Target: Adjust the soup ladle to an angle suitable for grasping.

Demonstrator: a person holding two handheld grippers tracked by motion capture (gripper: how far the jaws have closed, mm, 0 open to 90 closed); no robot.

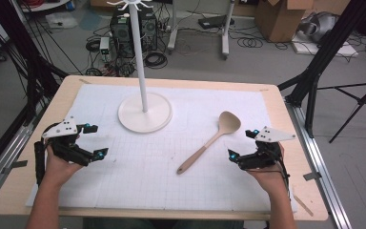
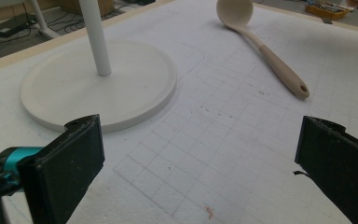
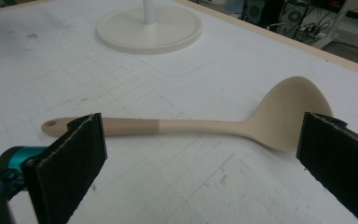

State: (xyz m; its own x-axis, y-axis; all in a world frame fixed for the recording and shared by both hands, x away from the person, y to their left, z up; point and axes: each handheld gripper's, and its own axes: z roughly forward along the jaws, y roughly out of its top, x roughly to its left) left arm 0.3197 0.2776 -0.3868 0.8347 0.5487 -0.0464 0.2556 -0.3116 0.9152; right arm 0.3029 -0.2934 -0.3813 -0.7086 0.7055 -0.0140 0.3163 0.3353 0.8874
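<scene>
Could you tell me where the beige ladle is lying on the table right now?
In the high view the ladle lies flat on the white mat, right of centre, between the white stand's round base and the open right gripper.

Beige ladle [image 1: 213,139], white gridded mat [image 1: 138,167]

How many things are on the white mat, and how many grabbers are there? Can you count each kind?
Ladles: 1, the beige ladle lying flat
Stands: 1, the white stand with its tall pole
Grippers: 2, the left gripper and the right gripper, both open
Total: 4
</scene>
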